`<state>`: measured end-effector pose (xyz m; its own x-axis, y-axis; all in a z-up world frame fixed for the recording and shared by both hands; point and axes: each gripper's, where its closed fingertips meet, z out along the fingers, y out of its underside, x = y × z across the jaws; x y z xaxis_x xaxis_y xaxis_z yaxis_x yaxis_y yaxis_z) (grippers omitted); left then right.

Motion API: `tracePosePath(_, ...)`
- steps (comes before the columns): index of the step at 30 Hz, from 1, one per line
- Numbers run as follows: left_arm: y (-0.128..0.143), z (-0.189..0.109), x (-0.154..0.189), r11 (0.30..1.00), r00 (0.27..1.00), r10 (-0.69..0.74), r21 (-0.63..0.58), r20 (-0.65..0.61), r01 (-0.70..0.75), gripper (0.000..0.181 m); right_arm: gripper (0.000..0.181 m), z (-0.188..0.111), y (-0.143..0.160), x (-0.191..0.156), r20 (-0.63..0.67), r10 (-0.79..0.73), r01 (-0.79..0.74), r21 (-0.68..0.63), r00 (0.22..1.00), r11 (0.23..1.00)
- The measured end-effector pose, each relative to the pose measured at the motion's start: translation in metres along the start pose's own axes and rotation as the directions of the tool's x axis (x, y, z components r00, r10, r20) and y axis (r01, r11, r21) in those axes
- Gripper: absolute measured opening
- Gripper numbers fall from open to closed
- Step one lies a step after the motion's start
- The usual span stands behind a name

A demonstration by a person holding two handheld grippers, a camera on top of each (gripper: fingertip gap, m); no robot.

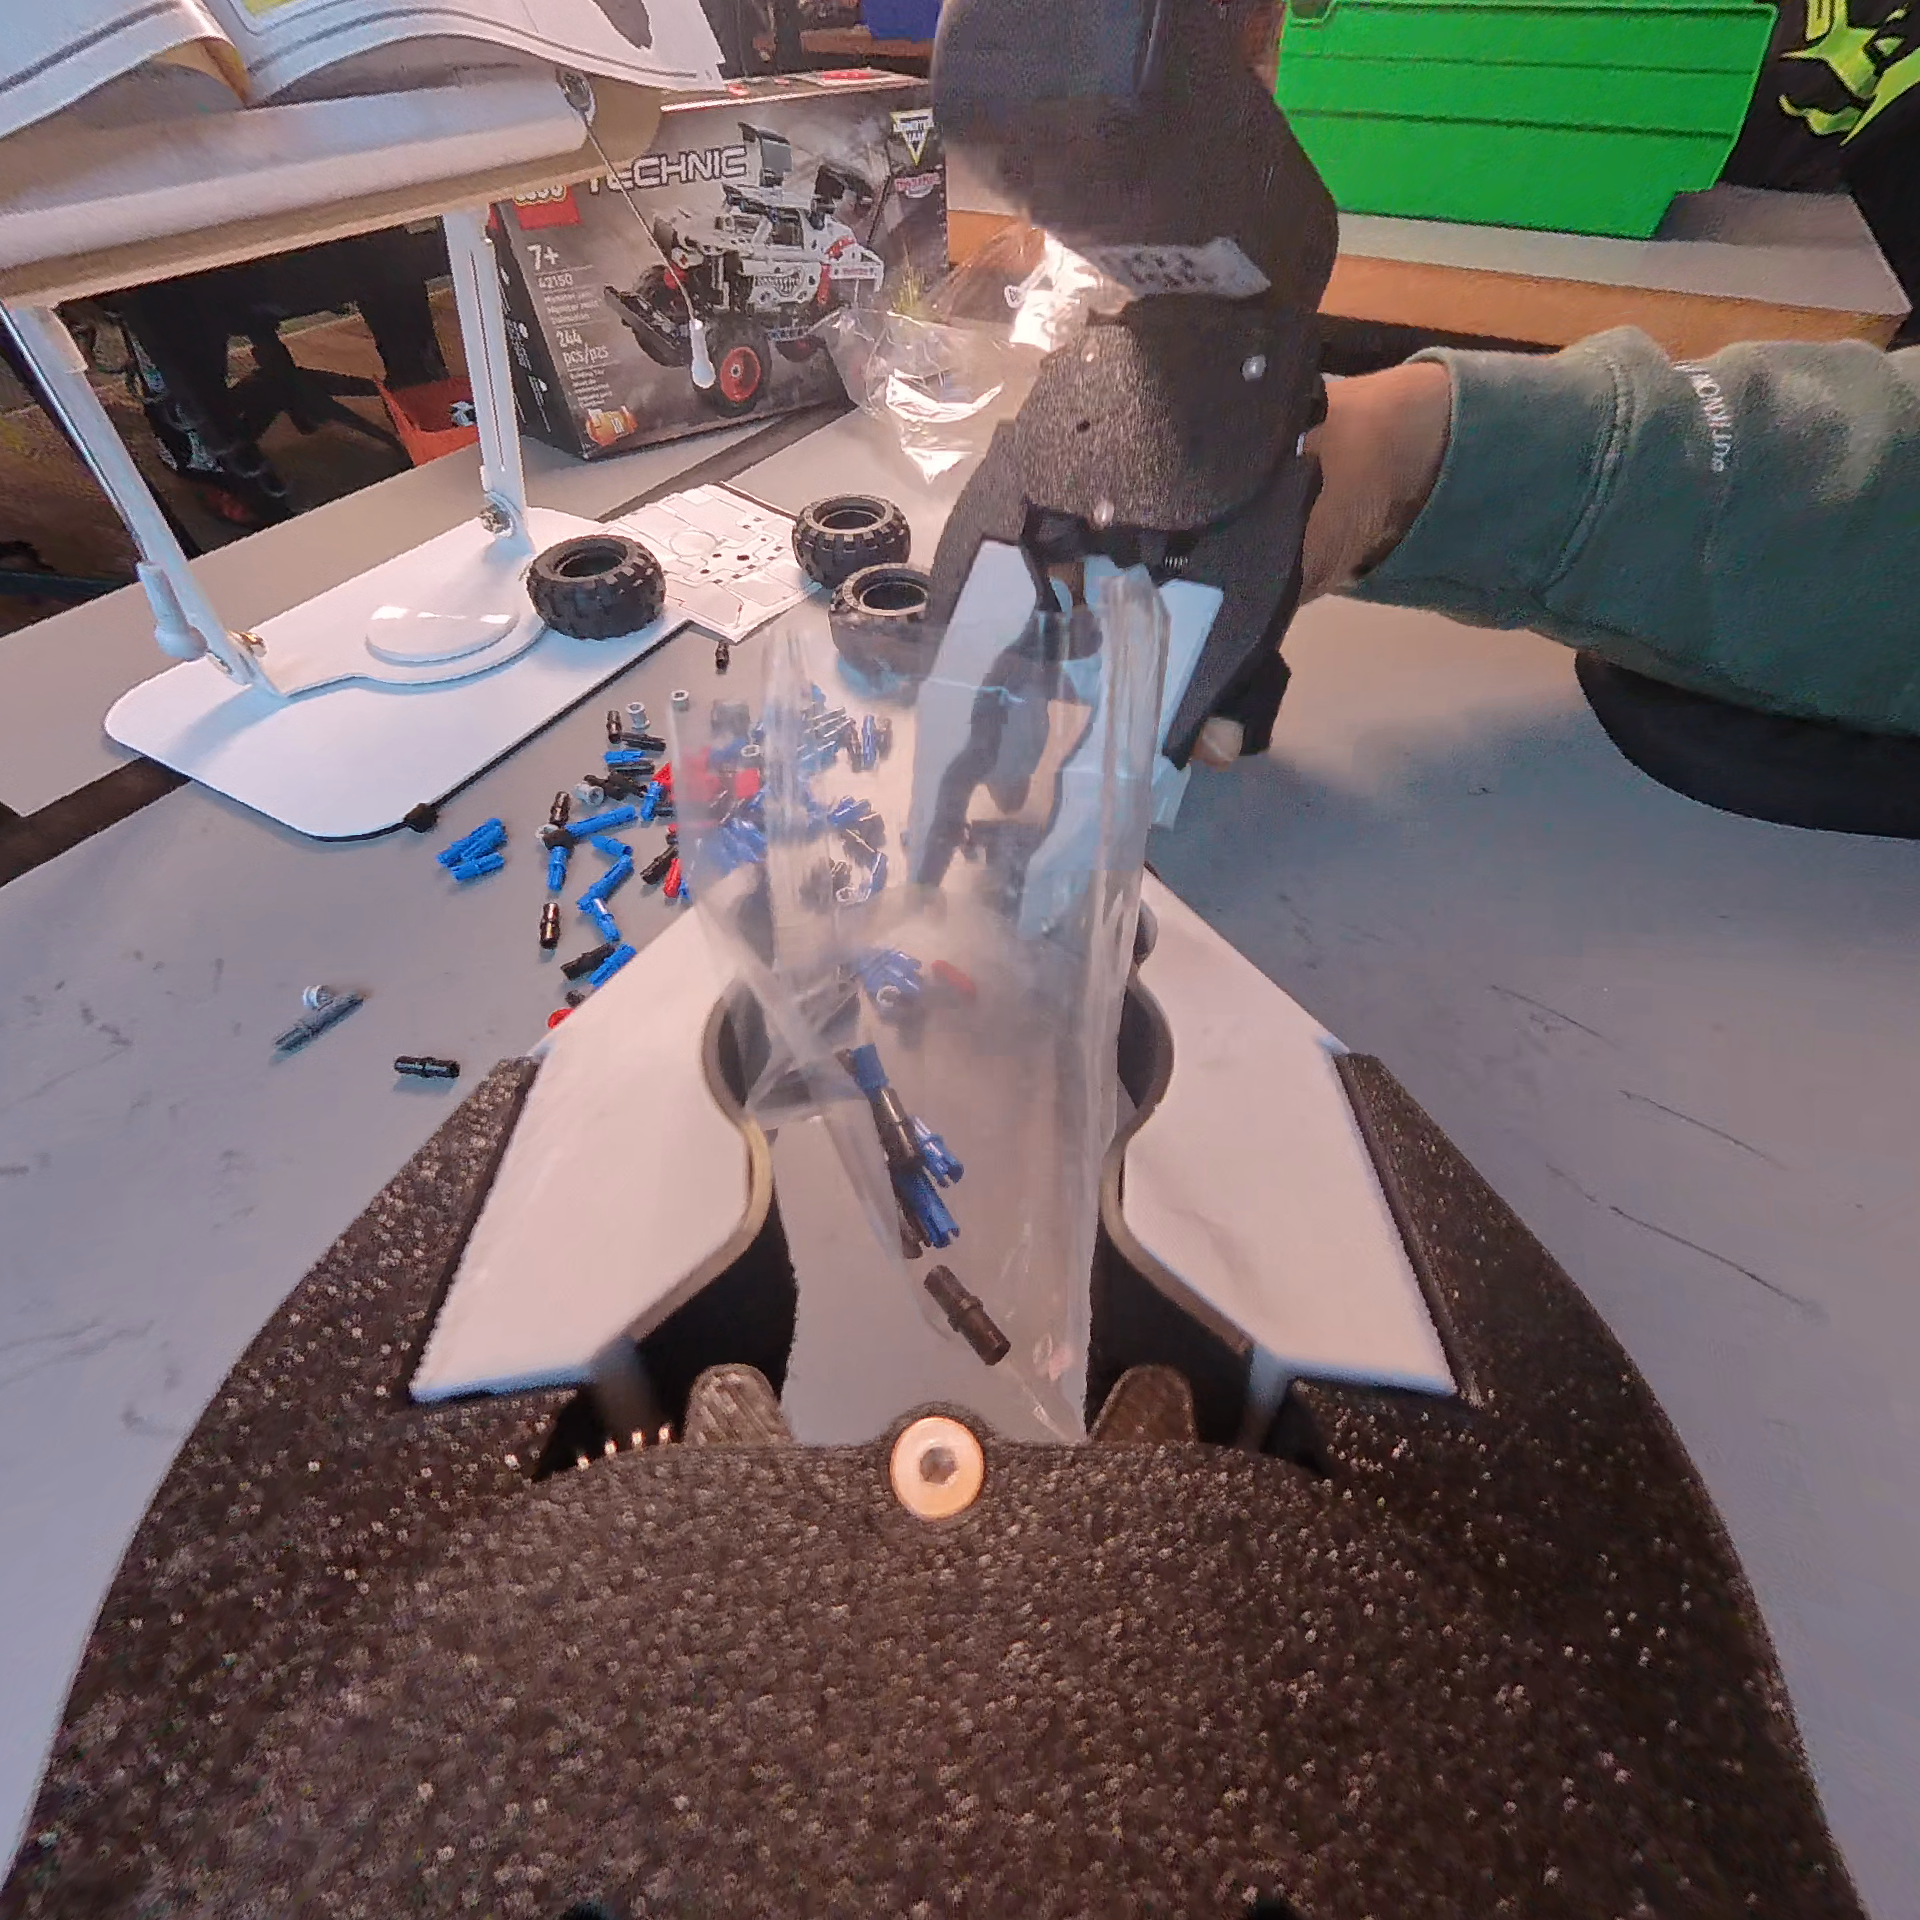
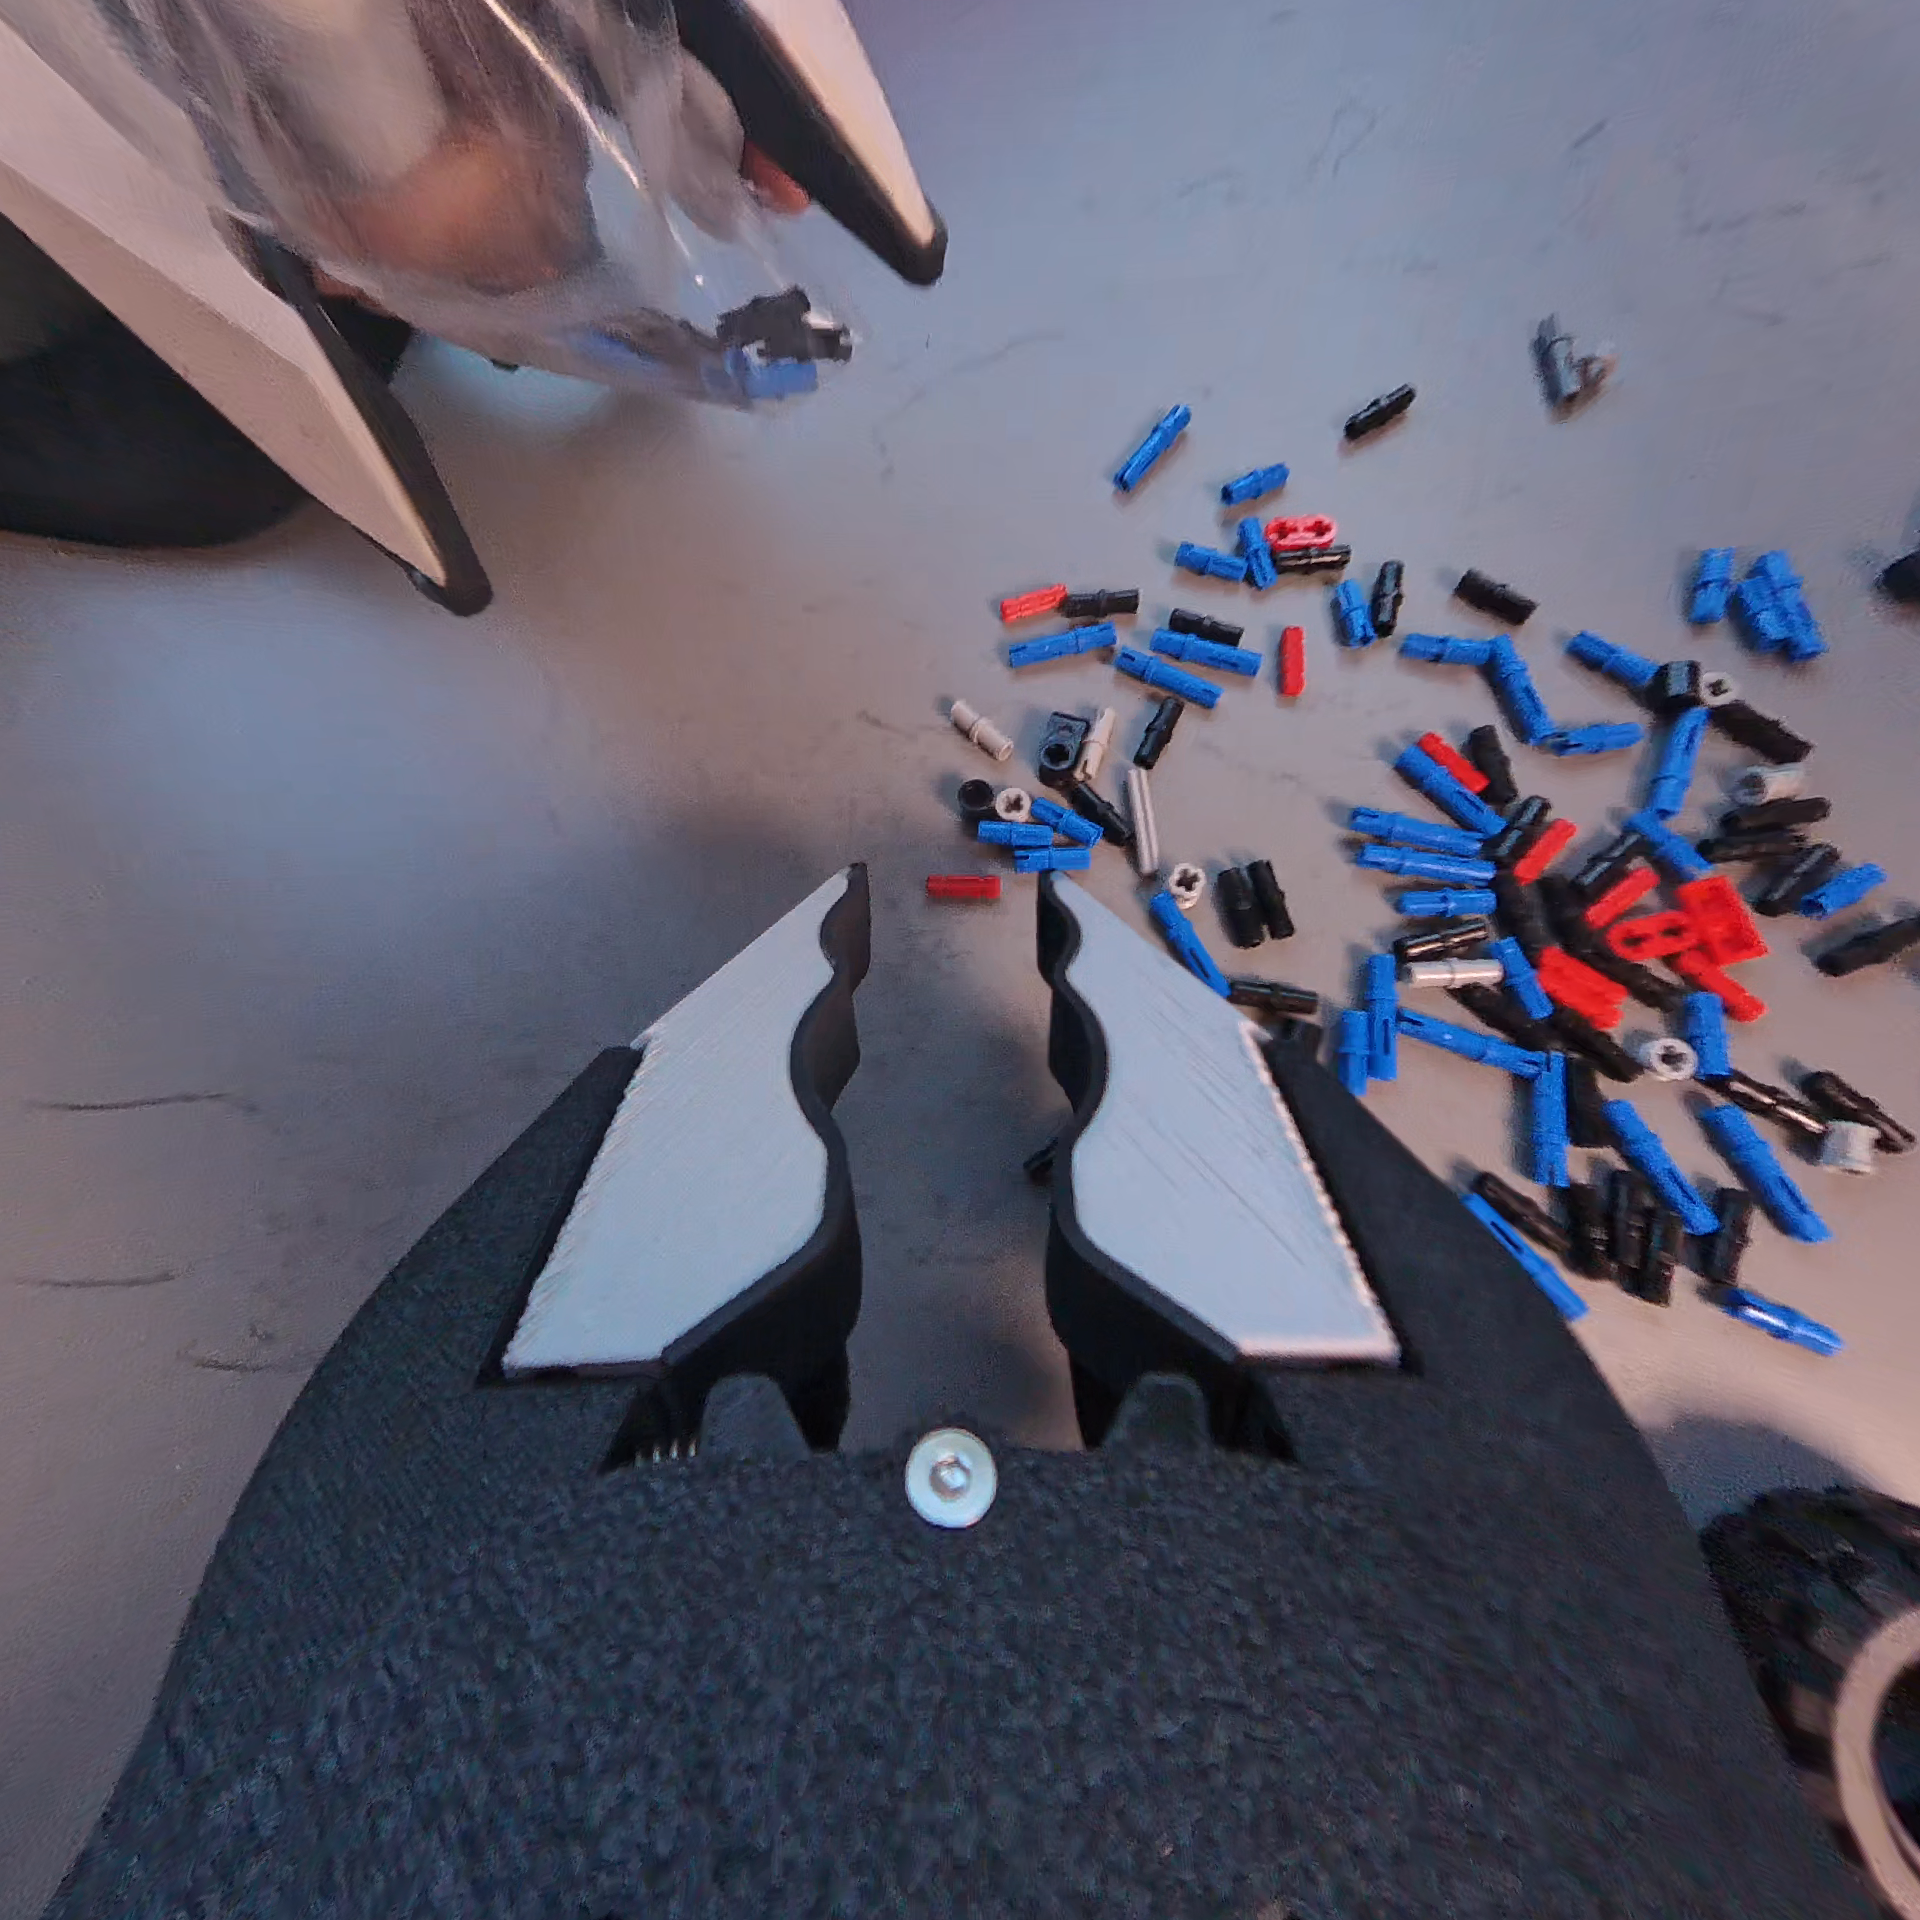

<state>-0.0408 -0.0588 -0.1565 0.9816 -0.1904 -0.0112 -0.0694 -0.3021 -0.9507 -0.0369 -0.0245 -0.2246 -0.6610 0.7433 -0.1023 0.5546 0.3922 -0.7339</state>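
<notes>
My left gripper (image 1: 930, 925) has its white fingers (image 1: 613, 1195) standing apart. A clear plastic bag (image 1: 997, 1039) stands in the gap. It holds a few blue and black pins (image 1: 914, 1164). The bag hides the fingertips, and I cannot tell what presses on it. The right gripper (image 1: 982, 904) points down just behind the bag, held by a hand in a green sleeve (image 1: 1662, 520). In the right wrist view my right gripper (image 2: 954, 883) is open and empty over the grey table (image 2: 520, 831). The left gripper (image 2: 696, 436) and blurred bag (image 2: 582, 260) are at upper left.
Loose blue, black and red pins (image 2: 1507, 883) (image 1: 623, 831) are scattered on the table. Three black tyres (image 1: 594, 584) lie beside a sticker sheet (image 1: 717, 561). Behind them are a white stand (image 1: 343, 717) holding a booklet, a toy box (image 1: 717, 281), an empty bag (image 1: 935, 364) and a green bin (image 1: 1507, 104). The gap from one gripper's tips to the other's is roughly 8 cm.
</notes>
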Motion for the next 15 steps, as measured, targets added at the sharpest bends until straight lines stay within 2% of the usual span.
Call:
tracePosePath(3,-0.002,-0.002,0.001,1.000,1.000,0.010,0.005,0.002,-0.010,0.065,0.026,0.009,0.007,0.001,-0.044,-0.032,0.030,-0.054,0.999,0.998)
tracePosePath(5,-0.004,-0.003,0.002,1.000,1.000,0.012,0.010,0.001,-0.012,0.065,0.017,0.011,0.009,0.005,-0.098,-0.073,0.065,-0.085,0.993,0.994)
tracePosePath(10,-0.001,-0.002,0.001,1.000,1.000,0.008,-0.001,0.000,-0.008,0.066,0.013,0.013,0.008,0.004,-0.114,-0.107,0.095,-0.103,0.988,0.990)
tracePosePath(13,0.003,0.000,0.001,1.000,1.000,0.007,-0.023,0.001,-0.007,0.066,0.012,0.011,0.006,0.005,-0.109,-0.108,0.098,-0.090,0.988,0.991)
tracePosePath(15,0.008,0.001,0.000,0.999,1.000,0.001,-0.051,-0.002,-0.001,0.066,0.013,-0.004,-0.015,-0.001,-0.075,-0.090,0.092,0.015,0.993,0.996)
